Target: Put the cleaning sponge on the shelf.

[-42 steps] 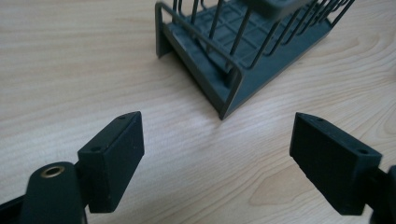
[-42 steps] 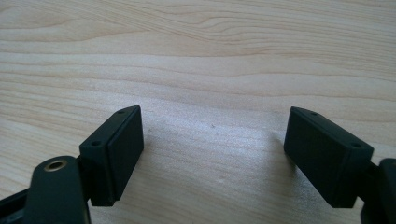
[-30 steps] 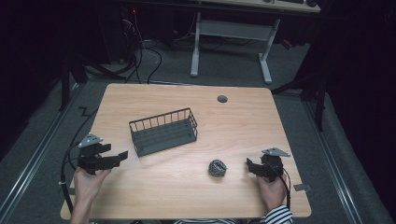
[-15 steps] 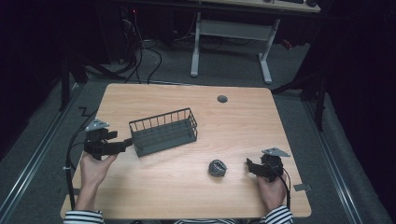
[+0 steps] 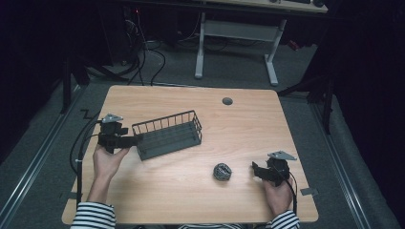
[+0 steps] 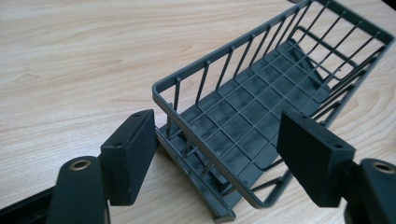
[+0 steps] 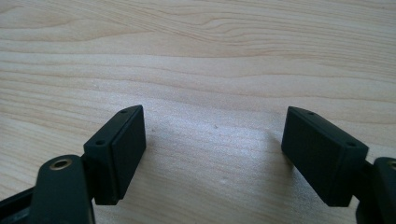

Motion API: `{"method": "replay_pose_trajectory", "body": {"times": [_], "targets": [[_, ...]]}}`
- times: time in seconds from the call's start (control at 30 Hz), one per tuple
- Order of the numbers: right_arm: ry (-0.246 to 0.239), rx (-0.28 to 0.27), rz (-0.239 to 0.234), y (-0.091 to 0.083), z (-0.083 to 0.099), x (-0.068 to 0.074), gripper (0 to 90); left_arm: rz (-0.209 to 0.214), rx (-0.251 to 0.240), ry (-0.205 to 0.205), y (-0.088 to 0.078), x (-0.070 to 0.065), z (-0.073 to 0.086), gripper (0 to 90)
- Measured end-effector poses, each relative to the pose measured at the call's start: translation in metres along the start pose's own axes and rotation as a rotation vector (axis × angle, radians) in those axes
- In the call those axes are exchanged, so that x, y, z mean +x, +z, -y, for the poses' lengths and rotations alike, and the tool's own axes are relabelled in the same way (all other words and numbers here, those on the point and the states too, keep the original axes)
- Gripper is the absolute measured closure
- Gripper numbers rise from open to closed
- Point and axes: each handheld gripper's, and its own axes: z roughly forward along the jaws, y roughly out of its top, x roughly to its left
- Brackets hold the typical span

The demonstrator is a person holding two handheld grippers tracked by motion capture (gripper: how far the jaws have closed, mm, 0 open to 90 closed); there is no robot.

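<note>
Left gripper view is showing the left gripper (image 6: 219, 154) straddling the near short end of the dark grey wire basket (image 6: 261, 107); its jaws have just been closing, yet the pads (image 6: 133, 158) are standing clear of the wires, one outside the corner, the other over the basket's floor. High view is placing that gripper (image 5: 125, 140) at the basket's (image 5: 167, 135) left end, on the light wooden table (image 5: 191, 200). Further right, the right gripper (image 5: 256, 171) is resting with jaws wide and nothing between them, pointing toward a small crumpled grey ball (image 5: 222, 171) lying near it, well apart from the basket.
</note>
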Motion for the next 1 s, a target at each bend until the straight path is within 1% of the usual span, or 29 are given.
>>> {"method": "replay_pose_trajectory", "body": {"times": [0.13, 0.23, 0.27, 0.3, 0.33, 0.5, 0.53, 0.63, 0.67, 0.7, 0.77, 0.8, 0.87, 1.0], "targets": [[-0.002, 0.000, -0.002, 0.000, 0.000, 0.000, 22.0, -0.004, 0.002, -0.007, 0.006, 0.001, 0.000, 31.3], [-0.003, -0.001, -0.002, 0.000, 0.000, 0.000, 22.0, -0.002, 0.001, -0.010, 0.007, 0.002, 0.000, 34.8], [-0.004, -0.002, -0.002, 0.000, 0.000, 0.000, 22.0, -0.016, -0.002, -0.005, 0.009, 0.001, 0.000, 36.4], [-0.004, -0.002, -0.002, 0.000, 0.000, 0.000, 22.0, -0.016, -0.002, -0.005, 0.009, 0.001, 0.000, 37.2], [-0.004, -0.002, -0.002, 0.000, 0.000, 0.000, 22.1, -0.029, 0.003, -0.003, 0.012, 0.002, 0.001, 38.3], [-0.008, -0.002, -0.004, 0.000, 0.000, 0.001, 22.3, -0.033, 0.004, -0.003, 0.014, 0.001, 0.001, 42.3], [-0.008, -0.002, -0.004, 0.000, 0.000, 0.001, 22.3, -0.041, 0.003, 0.000, 0.015, 0.000, 0.001, 42.3], [-0.008, -0.002, -0.004, 0.000, 0.000, 0.001, 22.3, -0.047, 0.011, 0.003, 0.015, 0.001, 0.002, 46.6], [-0.008, -0.002, -0.005, 0.000, 0.000, 0.001, 22.3, -0.052, 0.013, 0.006, 0.016, 0.001, 0.002, 46.6], [-0.006, -0.002, -0.005, 0.000, 0.000, 0.001, 22.3, -0.057, 0.013, 0.015, 0.016, 0.000, 0.002, 49.0], [-0.007, -0.002, -0.006, 0.000, 0.000, 0.001, 22.3, -0.057, 0.013, 0.019, 0.016, 0.000, 0.002, 51.7], [-0.006, -0.001, -0.006, 0.000, 0.000, 0.001, 22.3, -0.056, 0.014, 0.022, 0.016, -0.001, 0.002, 51.7], [-0.007, -0.002, -0.007, 0.000, 0.000, 0.001, 22.3, -0.056, 0.011, 0.030, 0.017, -0.003, 0.003, 55.6], [-0.006, -0.001, -0.007, 0.000, 0.000, 0.001, 22.3, -0.050, 0.003, 0.037, 0.019, -0.007, 0.003, 56.6]]}}
